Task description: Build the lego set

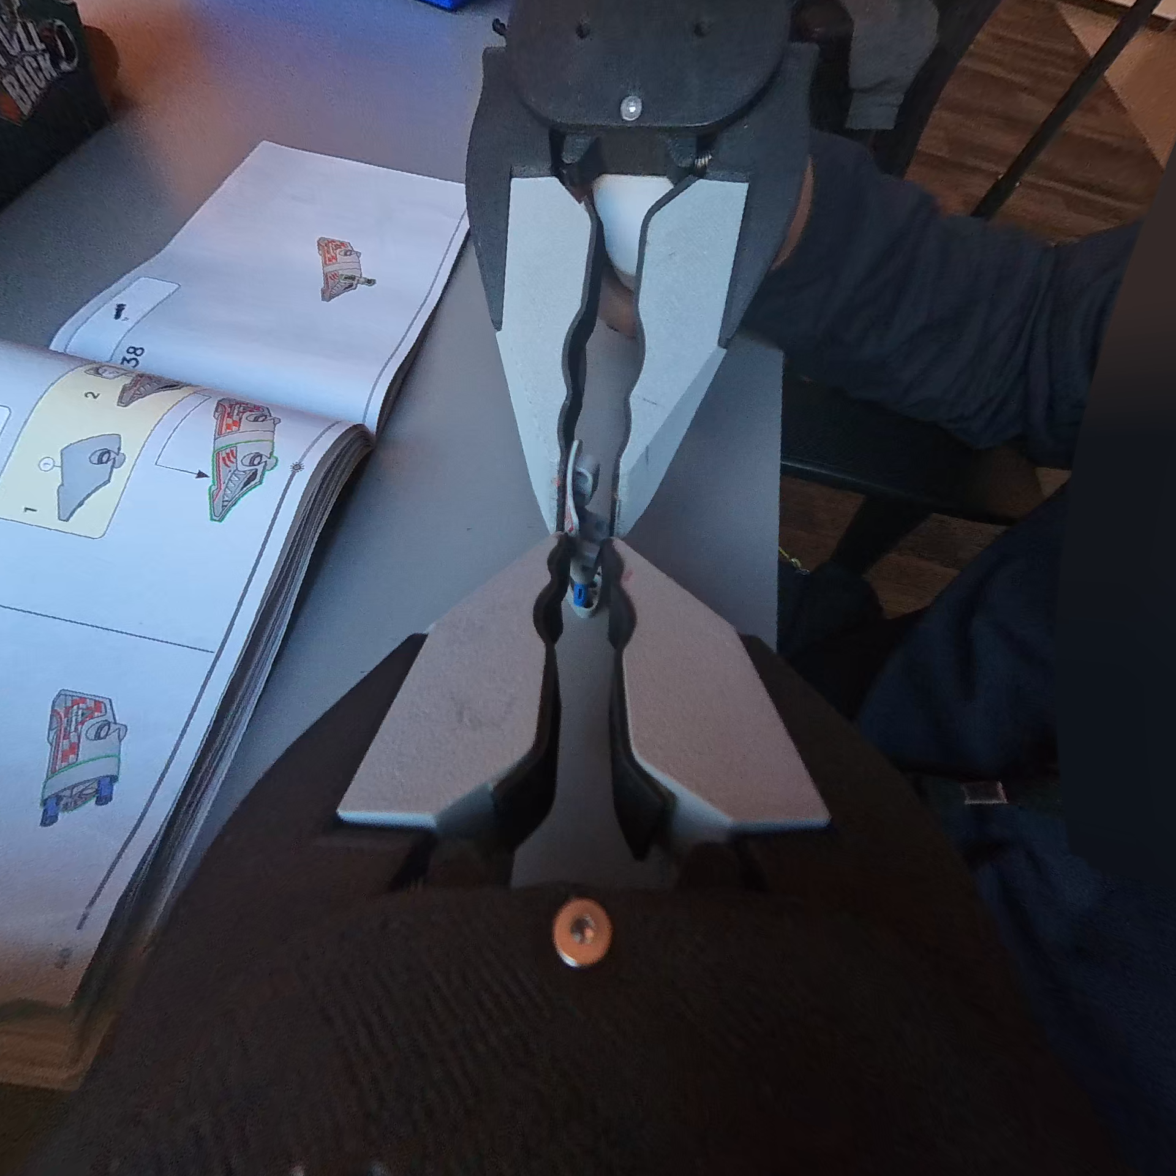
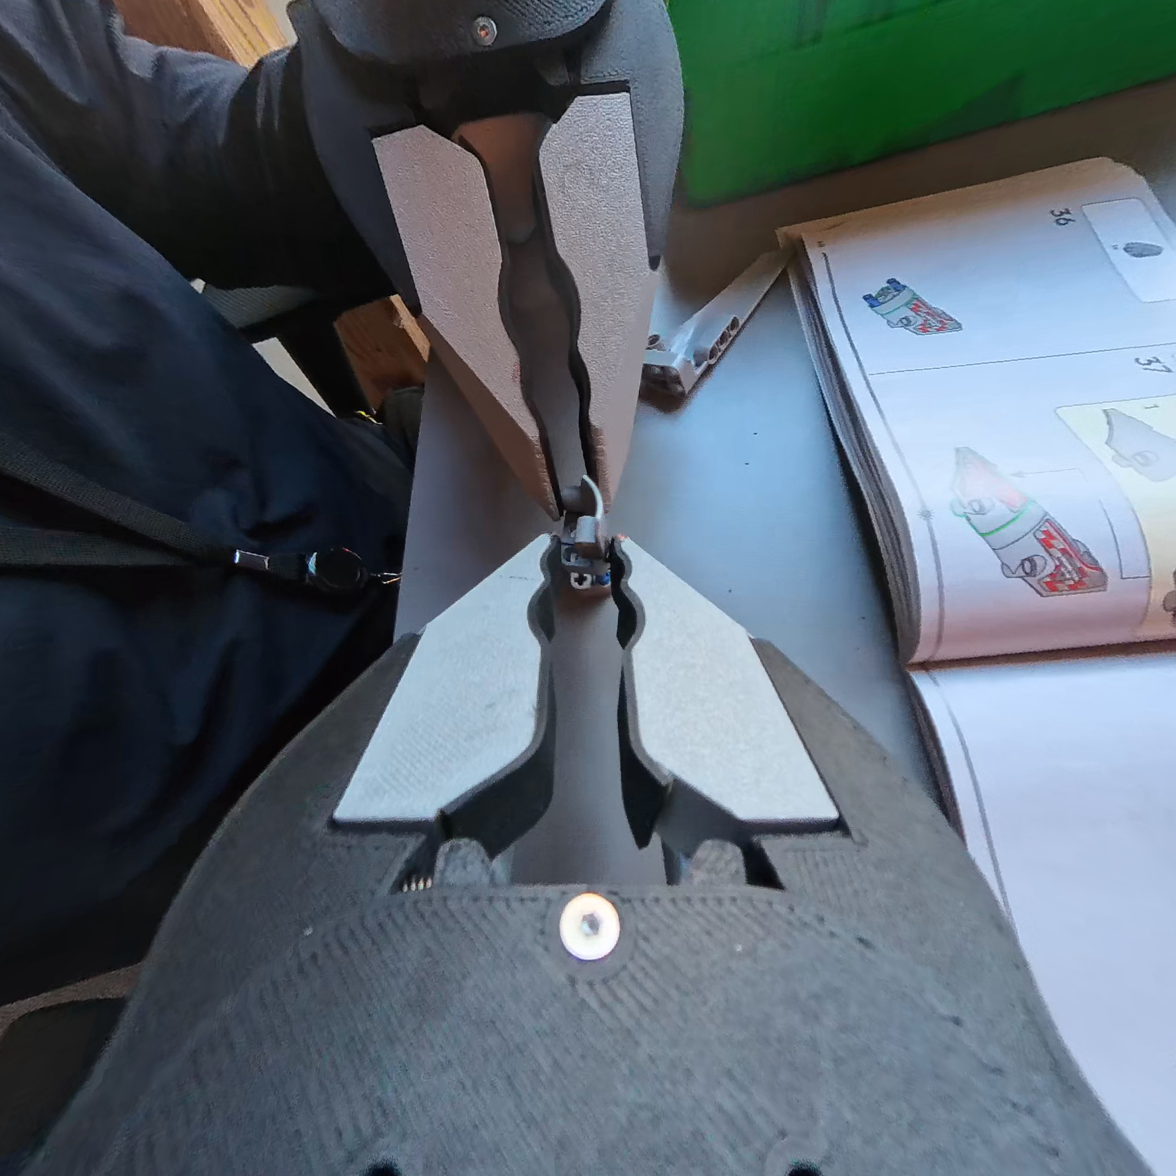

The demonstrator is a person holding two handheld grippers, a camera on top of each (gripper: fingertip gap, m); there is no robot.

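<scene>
My two grippers meet tip to tip above the grey table [image 1: 413, 509]. My left gripper [image 1: 582, 557] is shut on one end of a small grey lego assembly [image 1: 582, 592] that carries a blue pin. My right gripper [image 1: 585, 509] comes in from the far side and is shut on the other end, a grey part with red and white markings [image 1: 578, 483]. In the right wrist view, my right gripper [image 2: 582, 557] grips the grey assembly [image 2: 580, 569], and my left gripper [image 2: 580, 499] pinches its far end. The fingers hide most of the assembly.
An open instruction booklet [image 1: 191, 509] lies on the table beside the grippers; it also shows in the right wrist view [image 2: 1018, 445]. A loose grey lego beam [image 2: 693, 350] lies near it. A green box [image 2: 891, 83] and a black box [image 1: 38, 95] stand at the table's back. A person's dark sleeve [image 1: 923, 331] is beyond the table edge. The grippers are tip to tip, or close to it.
</scene>
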